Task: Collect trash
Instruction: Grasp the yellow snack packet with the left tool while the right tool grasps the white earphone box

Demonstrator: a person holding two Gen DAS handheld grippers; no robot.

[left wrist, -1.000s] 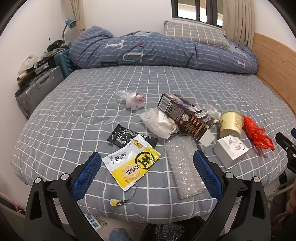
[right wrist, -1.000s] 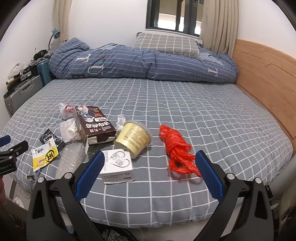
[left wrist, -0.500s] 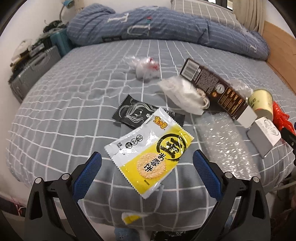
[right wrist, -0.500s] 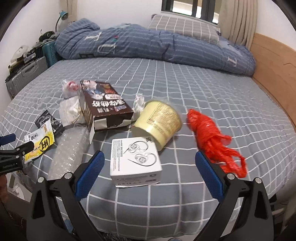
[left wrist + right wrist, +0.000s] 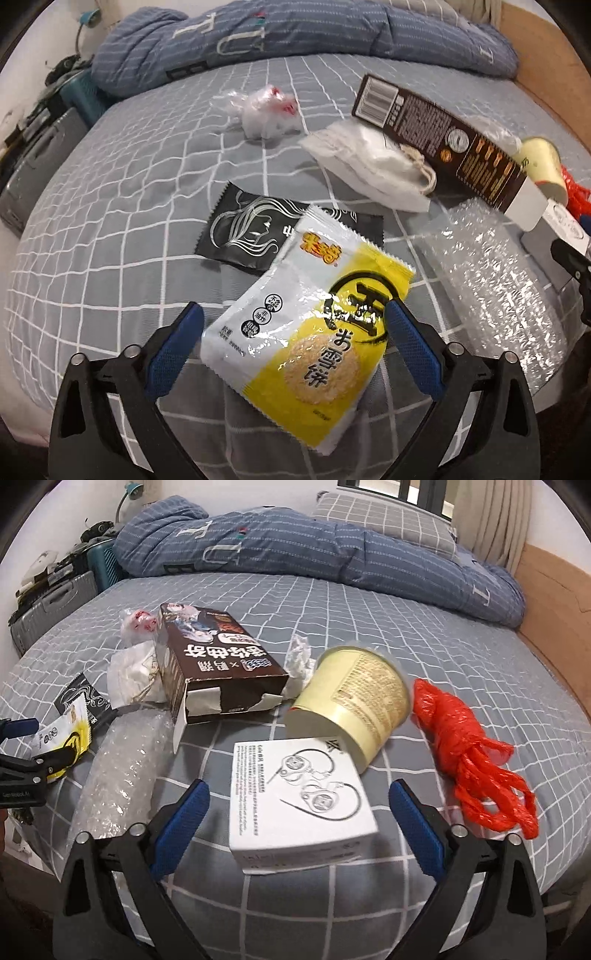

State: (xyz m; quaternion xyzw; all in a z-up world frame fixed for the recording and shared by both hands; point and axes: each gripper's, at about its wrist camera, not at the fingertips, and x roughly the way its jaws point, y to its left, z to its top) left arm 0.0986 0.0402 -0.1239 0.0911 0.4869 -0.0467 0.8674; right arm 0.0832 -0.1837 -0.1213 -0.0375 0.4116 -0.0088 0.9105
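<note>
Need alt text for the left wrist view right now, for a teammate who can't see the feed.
The open left gripper frames a yellow-and-white snack wrapper lying on a grey checked bed, its top corner overlapping a black sachet. Bubble wrap lies to the right; a white bag, a brown carton and a crumpled clear bag lie beyond.
</note>
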